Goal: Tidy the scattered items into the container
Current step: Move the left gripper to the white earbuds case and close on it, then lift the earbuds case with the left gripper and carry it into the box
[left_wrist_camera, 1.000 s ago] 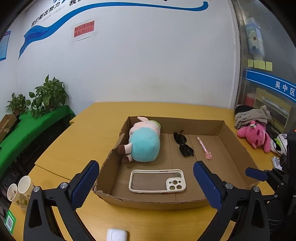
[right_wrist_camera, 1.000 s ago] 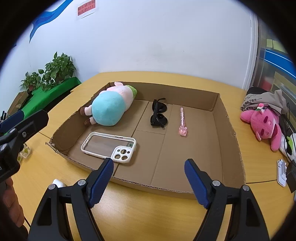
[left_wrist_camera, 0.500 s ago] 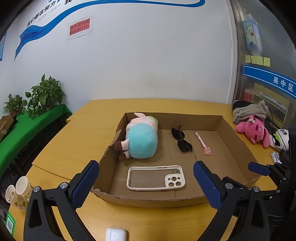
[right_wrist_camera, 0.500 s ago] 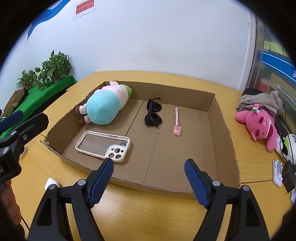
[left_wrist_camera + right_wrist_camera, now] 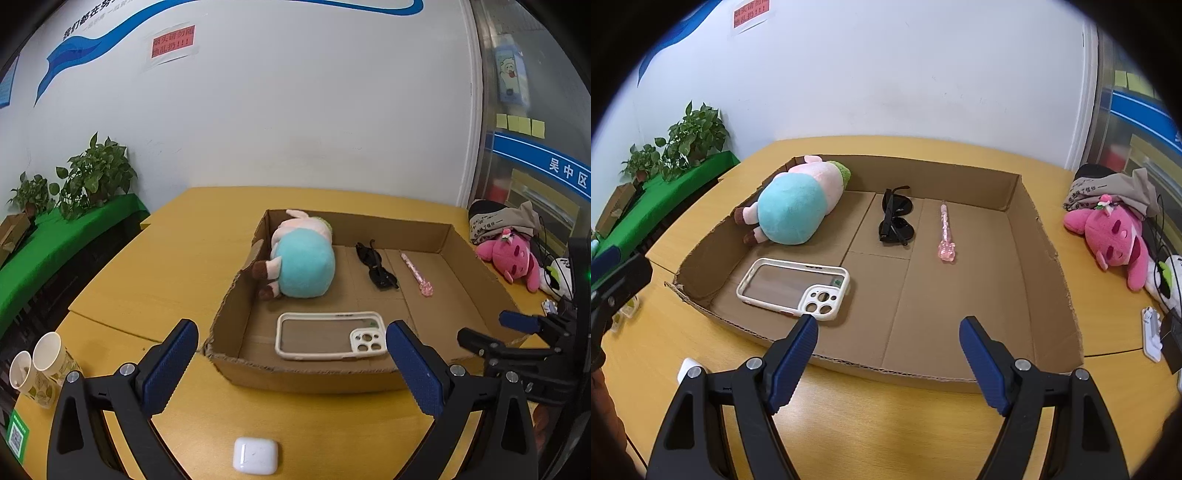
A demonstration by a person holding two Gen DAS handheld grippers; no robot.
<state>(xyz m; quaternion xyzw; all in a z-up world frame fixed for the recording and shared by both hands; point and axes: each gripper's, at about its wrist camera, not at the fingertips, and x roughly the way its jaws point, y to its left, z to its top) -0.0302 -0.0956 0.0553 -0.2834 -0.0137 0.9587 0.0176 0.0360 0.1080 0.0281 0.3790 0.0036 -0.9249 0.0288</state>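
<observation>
Change since the earlier frame: left gripper (image 5: 288, 365) has drawn back and lower, so the white earbud case (image 5: 255, 455) now shows whole on the table (image 5: 147, 273), just short of its fingers.

Tools: both spread wide, nothing between them; right gripper (image 5: 888, 354) hovers over the near wall of the cardboard box (image 5: 1049, 258).

Already boxed: plush toy (image 5: 301, 262), sunglasses (image 5: 376, 264), pink pen (image 5: 415, 271), phone case (image 5: 330, 335).

Risk (a judgement): the earbud case is smooth and low; a shallow pinch may squirt it off the table edge, or the carry may clip the box wall.
</observation>
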